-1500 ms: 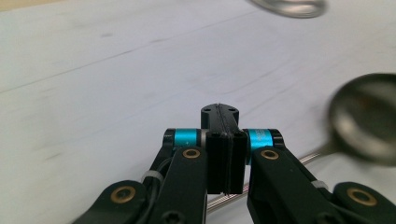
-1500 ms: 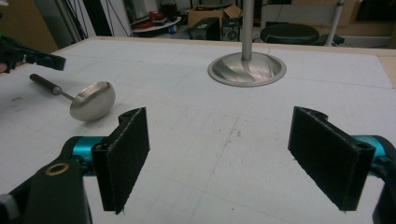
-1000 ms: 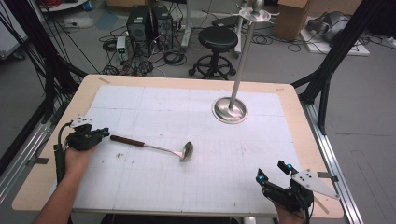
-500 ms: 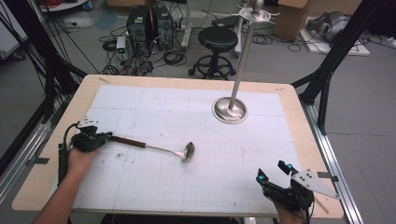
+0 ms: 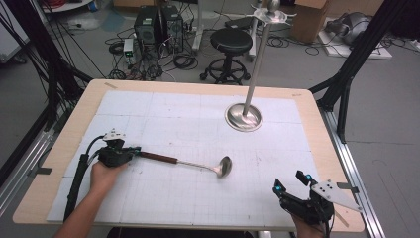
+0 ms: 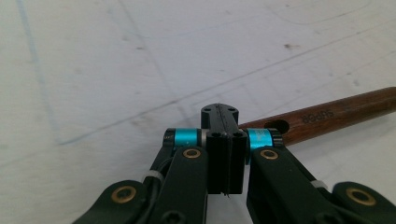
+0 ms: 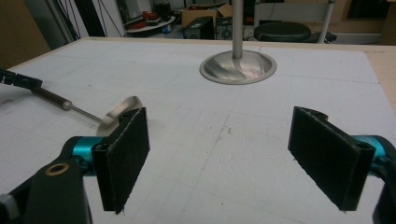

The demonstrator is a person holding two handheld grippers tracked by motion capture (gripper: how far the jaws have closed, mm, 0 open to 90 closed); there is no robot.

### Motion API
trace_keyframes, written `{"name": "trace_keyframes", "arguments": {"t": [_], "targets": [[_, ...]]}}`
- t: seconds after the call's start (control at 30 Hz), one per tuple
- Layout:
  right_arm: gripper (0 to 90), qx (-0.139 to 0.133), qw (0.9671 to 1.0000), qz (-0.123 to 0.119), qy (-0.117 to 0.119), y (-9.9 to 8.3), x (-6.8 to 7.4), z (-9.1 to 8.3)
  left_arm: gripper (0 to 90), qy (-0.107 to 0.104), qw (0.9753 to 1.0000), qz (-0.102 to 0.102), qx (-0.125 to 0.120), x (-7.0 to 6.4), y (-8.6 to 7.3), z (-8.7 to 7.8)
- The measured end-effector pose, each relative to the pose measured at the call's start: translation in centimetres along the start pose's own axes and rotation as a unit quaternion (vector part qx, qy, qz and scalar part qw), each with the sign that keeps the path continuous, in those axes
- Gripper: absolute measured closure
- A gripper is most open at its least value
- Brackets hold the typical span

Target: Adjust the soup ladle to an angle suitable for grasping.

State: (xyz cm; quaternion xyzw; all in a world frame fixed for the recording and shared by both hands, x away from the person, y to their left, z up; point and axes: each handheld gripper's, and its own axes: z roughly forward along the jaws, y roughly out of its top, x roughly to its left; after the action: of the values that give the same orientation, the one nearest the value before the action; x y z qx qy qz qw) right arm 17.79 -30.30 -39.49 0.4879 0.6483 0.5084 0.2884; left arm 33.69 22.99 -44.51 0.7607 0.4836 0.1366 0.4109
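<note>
A ladle [image 5: 198, 164] with a brown wooden handle and a steel bowl lies flat on the white gridded mat. My left gripper [image 5: 134, 151] sits at the handle's end with its jaws pressed together. In the left gripper view the shut tips [image 6: 219, 114] have nothing between them, and the handle's end [image 6: 327, 116] lies right against their far right side. My right gripper [image 5: 289, 182] rests near the table's front right edge with its jaws wide apart. The right gripper view shows the gripper [image 7: 219, 154] open over bare mat, the ladle's bowl [image 7: 119, 109] beyond its left pad.
A steel stand with a round base [image 5: 243, 117] and a tall pole rises at the mat's back right, also the stand base [image 7: 238, 67] ahead in the right gripper view. Wooden table border [image 5: 317, 129] surrounds the mat. A stool and cables lie on the floor beyond.
My left gripper has moved right, and the ladle has shifted right and slightly nearer with it. The right gripper has stayed put.
</note>
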Motion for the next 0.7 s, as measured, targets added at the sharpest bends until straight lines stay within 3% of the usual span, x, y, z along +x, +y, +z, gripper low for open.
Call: {"name": "trace_keyframes", "arguments": {"t": [0.1, 0.4, 0.47, 0.57, 0.63, 0.7], "targets": [[19.2, 0.002, 1.0, 0.001, 0.0, 0.0, 0.0, 0.0, 89.6, -0.004, 1.0, -0.005, 0.001, -1.2, 0.1, 0.3], [19.1, 0.001, 1.0, 0.004, 0.001, 0.0, -0.1, 0.1, 89.6, 0.0, 0.9998, 0.01, 0.016, -4.0, 0.4, 1.6], [19.2, 0.0, 1.0, 0.002, 0.001, 0.0, -0.1, 0.1, 89.6, -0.01, 0.9998, 0.004, 0.016, -4.5, 0.6, 1.9], [19.2, 0.001, 1.0, 0.002, 0.001, 0.0, -0.2, 0.1, 89.6, -0.016, 0.9995, 0.014, 0.023, -5.5, 0.8, 2.4], [19.2, 0.001, 1.0, 0.001, 0.001, 0.0, -0.2, 0.1, 89.6, -0.031, 0.9991, 0.018, 0.023, -6.5, 1.0, 2.9], [19.2, 0.001, 1.0, 0.002, 0.001, 0.0, -0.2, 0.1, 89.6, -0.03, 0.9991, 0.024, 0.019, -7.2, 1.3, 3.3]]}}
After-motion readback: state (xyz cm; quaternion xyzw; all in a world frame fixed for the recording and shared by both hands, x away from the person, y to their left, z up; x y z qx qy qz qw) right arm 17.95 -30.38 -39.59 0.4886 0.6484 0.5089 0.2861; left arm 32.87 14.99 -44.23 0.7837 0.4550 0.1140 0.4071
